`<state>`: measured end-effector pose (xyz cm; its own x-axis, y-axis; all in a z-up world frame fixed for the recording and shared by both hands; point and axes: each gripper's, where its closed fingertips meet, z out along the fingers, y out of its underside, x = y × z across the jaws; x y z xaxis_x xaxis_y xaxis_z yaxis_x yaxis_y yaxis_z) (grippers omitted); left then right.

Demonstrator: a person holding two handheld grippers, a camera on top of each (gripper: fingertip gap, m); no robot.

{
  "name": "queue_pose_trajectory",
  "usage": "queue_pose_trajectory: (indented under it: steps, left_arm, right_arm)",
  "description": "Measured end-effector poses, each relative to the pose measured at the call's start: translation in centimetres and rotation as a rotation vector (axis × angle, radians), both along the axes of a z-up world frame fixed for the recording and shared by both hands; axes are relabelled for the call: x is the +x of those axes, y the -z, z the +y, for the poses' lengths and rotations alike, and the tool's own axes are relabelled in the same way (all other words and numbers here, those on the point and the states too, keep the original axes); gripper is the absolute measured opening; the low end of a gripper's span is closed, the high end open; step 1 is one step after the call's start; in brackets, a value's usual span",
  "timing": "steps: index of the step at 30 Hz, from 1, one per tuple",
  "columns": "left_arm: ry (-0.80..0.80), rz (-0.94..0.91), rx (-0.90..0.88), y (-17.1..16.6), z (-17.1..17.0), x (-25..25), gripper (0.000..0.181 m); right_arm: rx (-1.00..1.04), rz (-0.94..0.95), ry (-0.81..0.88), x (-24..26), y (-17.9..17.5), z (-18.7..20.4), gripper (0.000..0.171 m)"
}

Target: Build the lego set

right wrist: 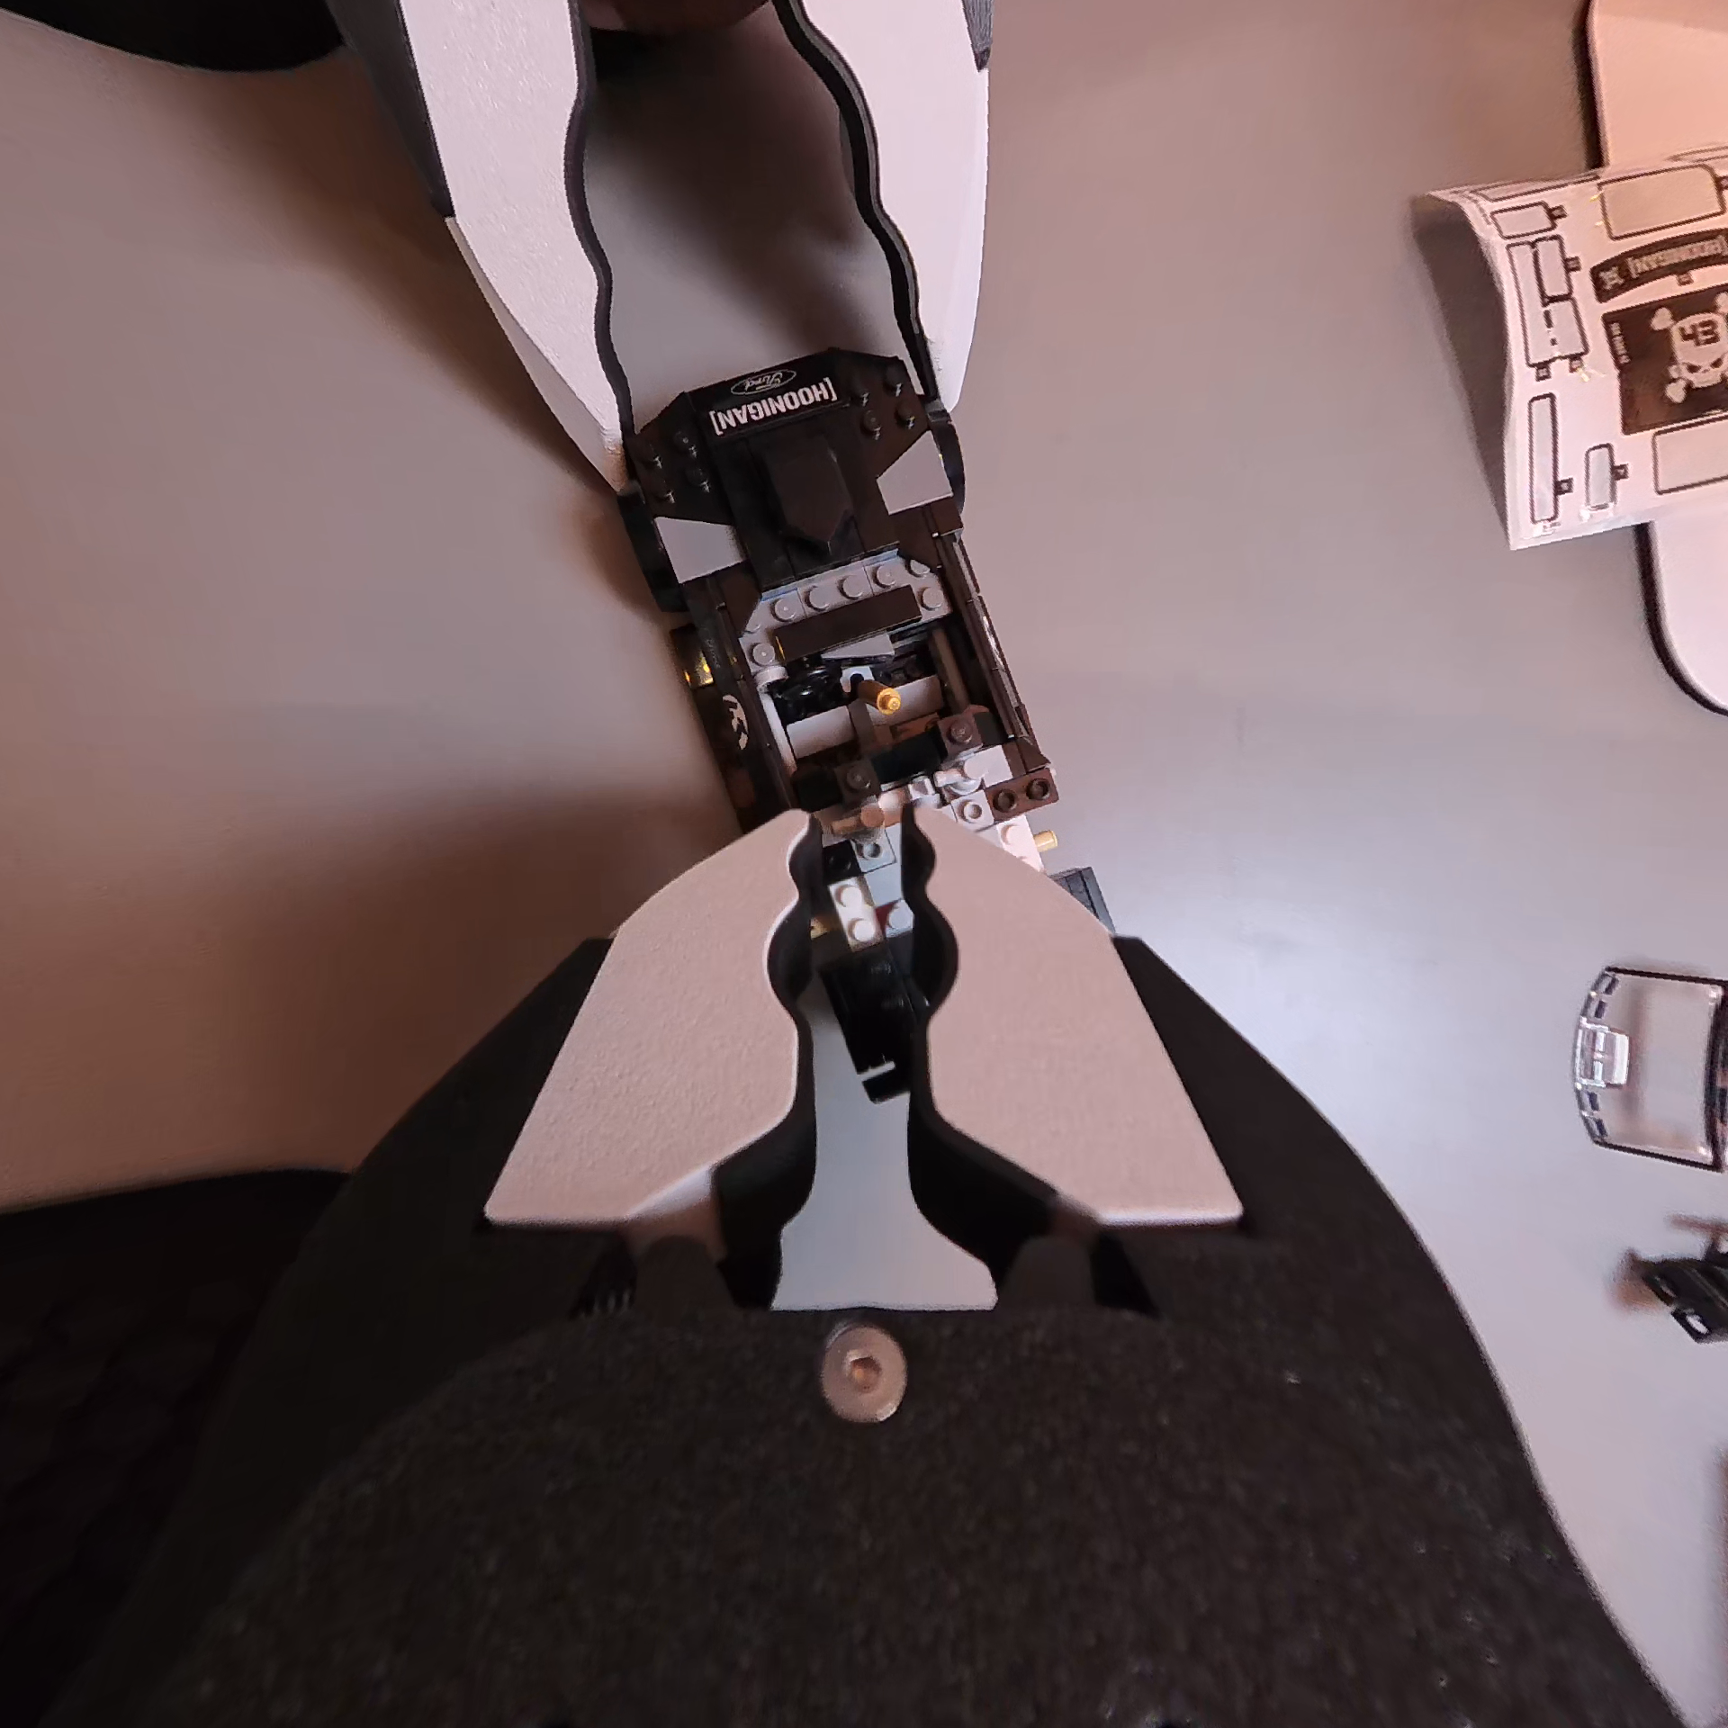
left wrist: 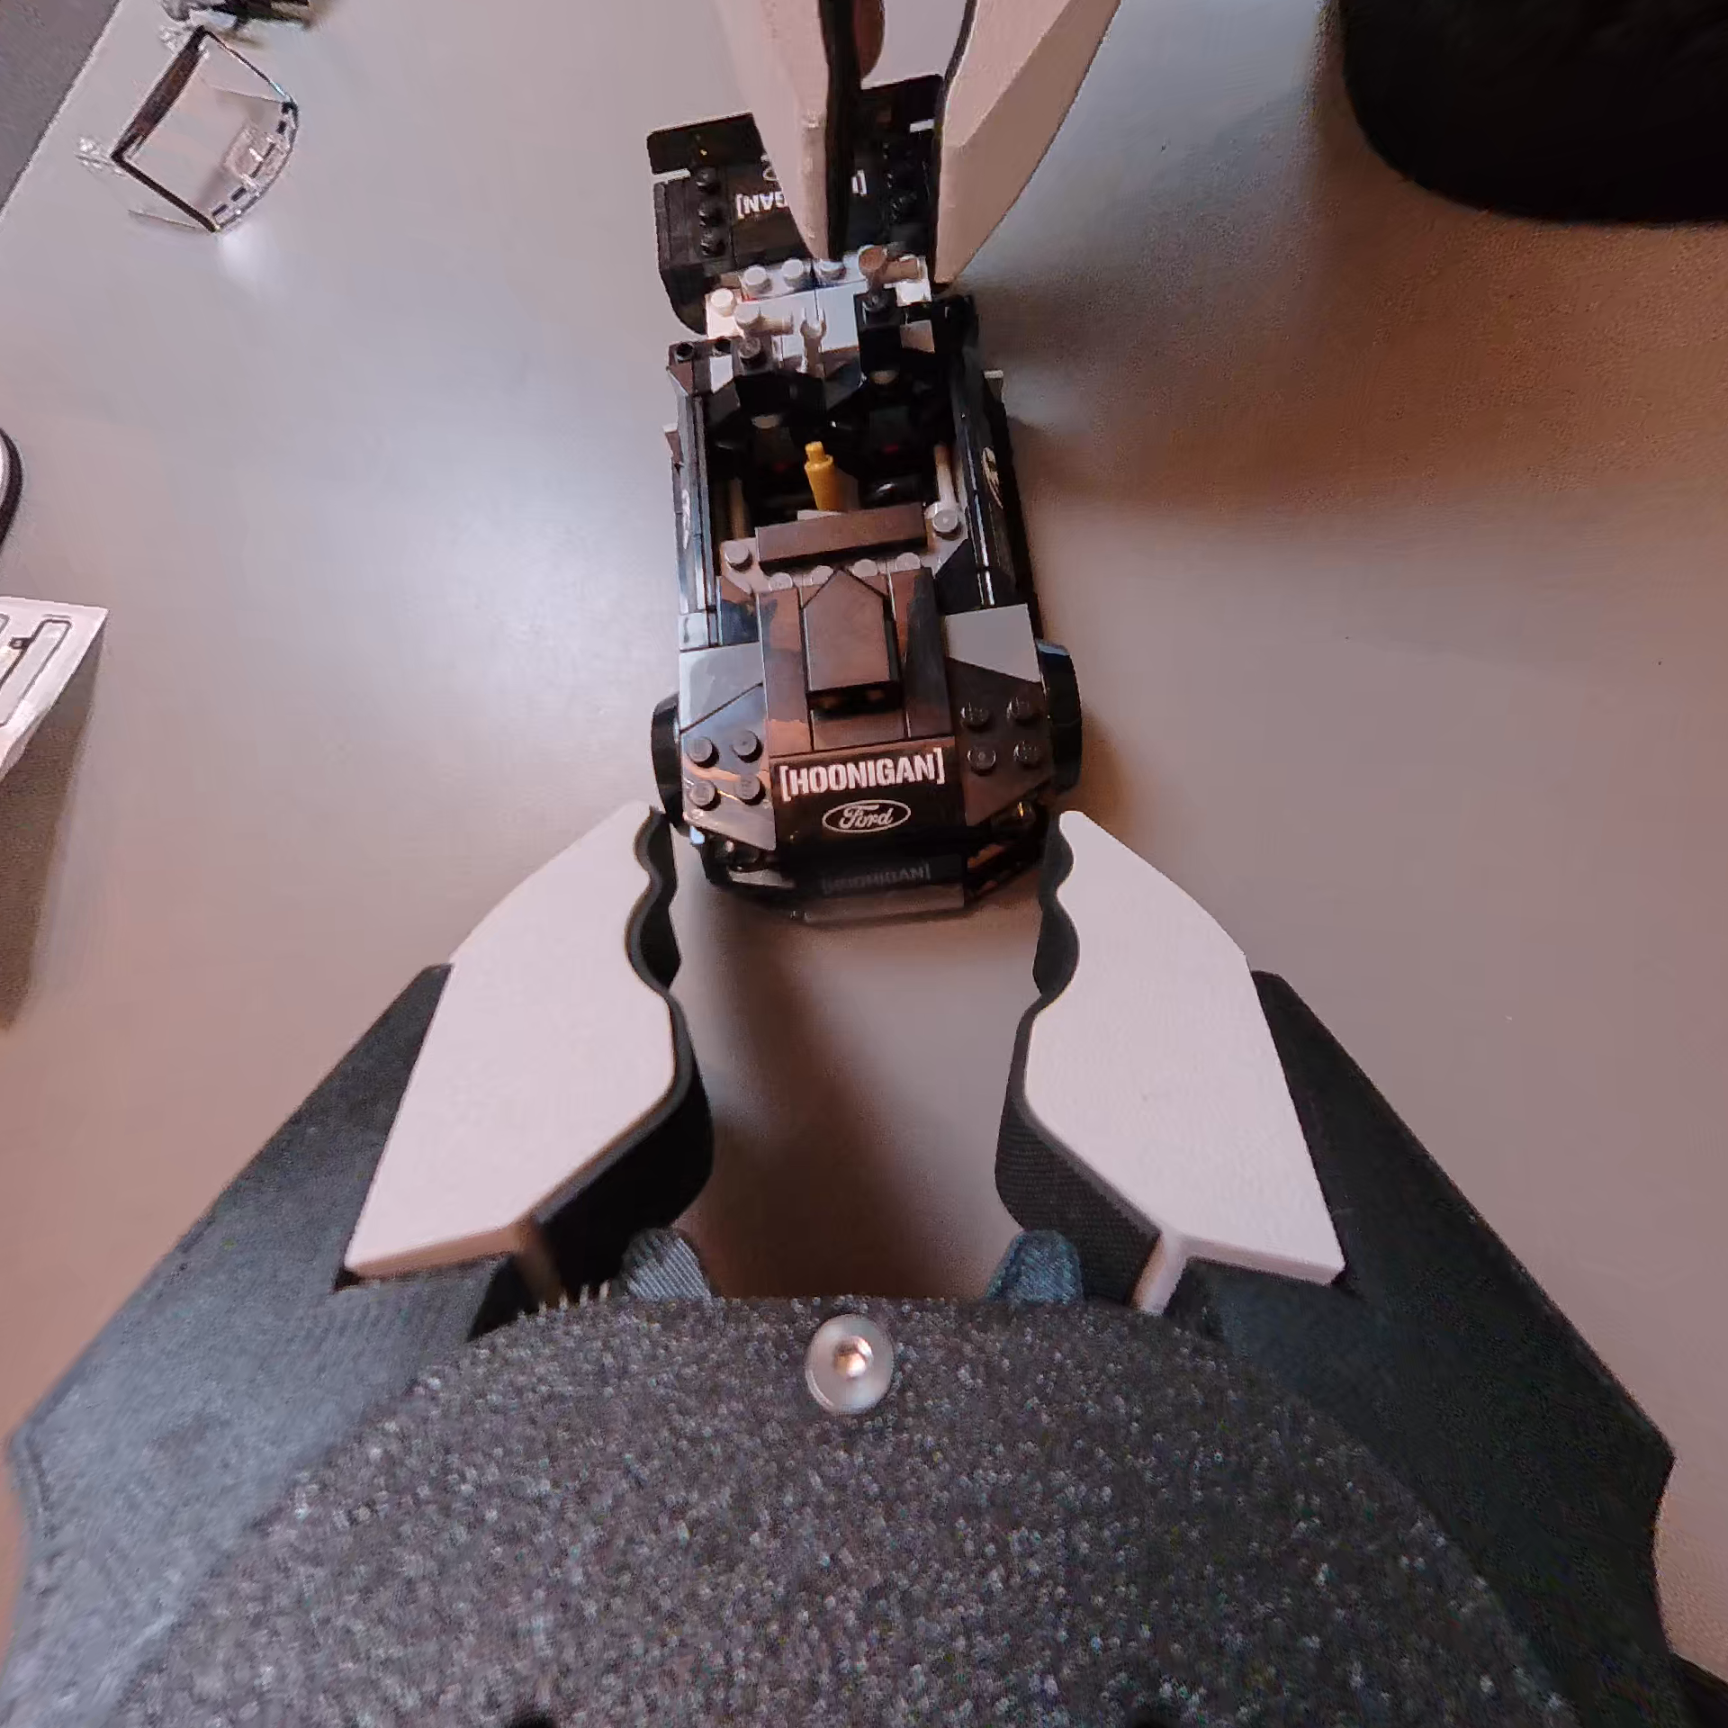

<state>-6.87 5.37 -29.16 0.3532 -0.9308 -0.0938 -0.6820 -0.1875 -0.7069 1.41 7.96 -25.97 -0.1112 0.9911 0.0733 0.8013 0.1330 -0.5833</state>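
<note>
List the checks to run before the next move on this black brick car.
1. Black brick car resting flat on the grey table: ok.
2. Left gripper jaws open, straddling the car's nose: ok.
3. Left jaws touching the car: cannot tell.
4. Right gripper firmly holding the car's rear: cannot tell; its jaws are nearly closed there.
5. Cockpit uncovered for the clear windscreen piece: ok; the piece lies loose on the table.

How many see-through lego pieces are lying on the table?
1: a clear windshield piece lies on the table, off to the side of the lego car. Others may be out of view.
</note>
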Motion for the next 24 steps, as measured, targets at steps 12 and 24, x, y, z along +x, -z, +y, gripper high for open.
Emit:
queue_pose_trajectory:
  steps: [12, 24]
  left_arm:
    - [0.001, 0.001, 0.002, 0.03, -0.06, -0.04, 0.075]
    - [0.008, 0.001, 0.002, 0.09, -0.21, -0.12, 0.074]
  right_arm:
    - [-0.035, 0.013, -0.001, -0.17, 0.49, -0.04, 0.011]
    - [-0.013, -0.030, 0.002, -0.14, 0.68, 0.12, 0.012]
